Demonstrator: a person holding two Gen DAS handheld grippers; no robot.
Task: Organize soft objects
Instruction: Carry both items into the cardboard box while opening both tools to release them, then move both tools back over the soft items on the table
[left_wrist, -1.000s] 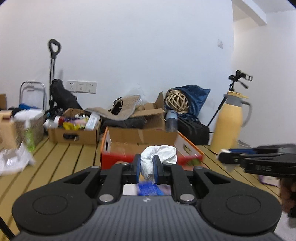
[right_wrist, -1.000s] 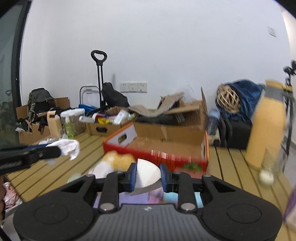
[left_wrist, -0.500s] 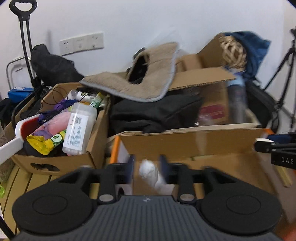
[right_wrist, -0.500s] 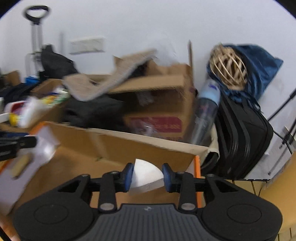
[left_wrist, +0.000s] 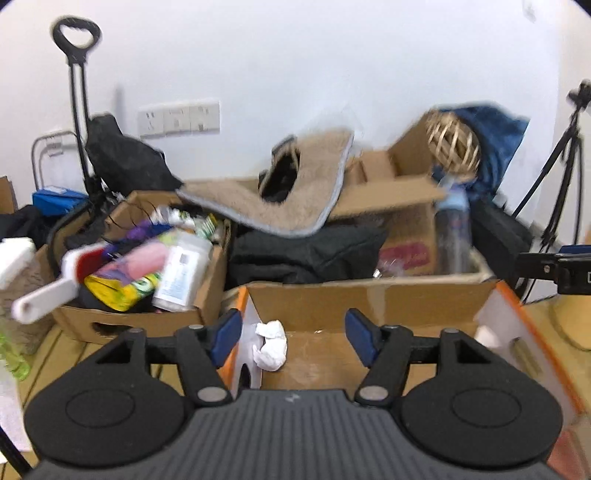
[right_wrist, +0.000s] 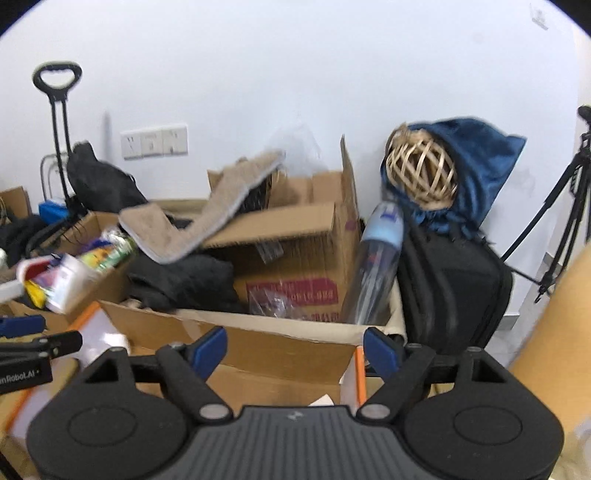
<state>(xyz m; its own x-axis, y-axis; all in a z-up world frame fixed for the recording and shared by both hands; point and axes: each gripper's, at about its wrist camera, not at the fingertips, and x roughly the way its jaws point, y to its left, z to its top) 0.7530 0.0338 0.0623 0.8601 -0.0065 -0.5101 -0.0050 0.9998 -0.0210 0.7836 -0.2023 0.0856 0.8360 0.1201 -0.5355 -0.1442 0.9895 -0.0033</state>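
My left gripper is open and empty over the orange-edged cardboard box. A crumpled white soft wad lies inside the box at its left wall, between and below the fingers. My right gripper is open and empty above the same box. A corner of a white piece shows just below it in the box. The other gripper's tips show at the right edge of the left wrist view and the left edge of the right wrist view.
A cardboard box of bottles and packets stands at the left. Behind are a beige mat on a black garment, an open carton, a clear bottle, a wicker ball in blue cloth, a black bag and a tripod.
Both grippers have opened. The white wad has dropped from my left gripper into the box, and the white piece has left my right gripper. Both views have pulled back slightly.
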